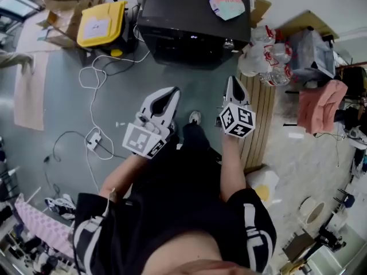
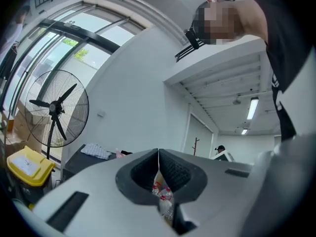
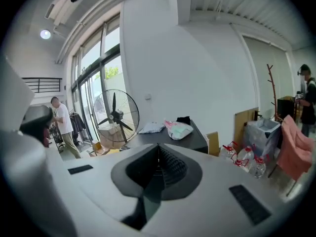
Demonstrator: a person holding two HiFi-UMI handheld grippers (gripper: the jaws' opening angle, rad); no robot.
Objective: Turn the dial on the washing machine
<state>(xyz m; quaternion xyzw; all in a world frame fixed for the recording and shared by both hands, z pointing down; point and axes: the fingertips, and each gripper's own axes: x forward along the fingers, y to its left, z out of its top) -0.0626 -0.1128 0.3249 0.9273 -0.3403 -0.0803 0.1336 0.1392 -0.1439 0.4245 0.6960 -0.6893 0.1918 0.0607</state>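
A black box-shaped machine [image 1: 195, 27] stands on the floor ahead of me; a patterned bag [image 1: 225, 0] lies on its top. No dial can be made out on it from here. My left gripper [image 1: 170, 91] and right gripper [image 1: 232, 81] are held side by side above the floor, well short of the machine, both pointing toward it. In the left gripper view the left gripper [image 2: 158, 154] has its jaws together with nothing between them. The right gripper [image 3: 158, 149] is likewise shut and empty, with the machine's top [image 3: 168, 137] beyond it.
A yellow bin [image 1: 102, 23] sits left of the machine and a white cable [image 1: 92, 90] trails over the floor. Water bottles [image 1: 265, 56], a slatted wooden board [image 1: 261, 113] and pink cloth [image 1: 321, 105] lie to the right. A standing fan [image 3: 116, 116] and a person [image 3: 61, 125] are further off.
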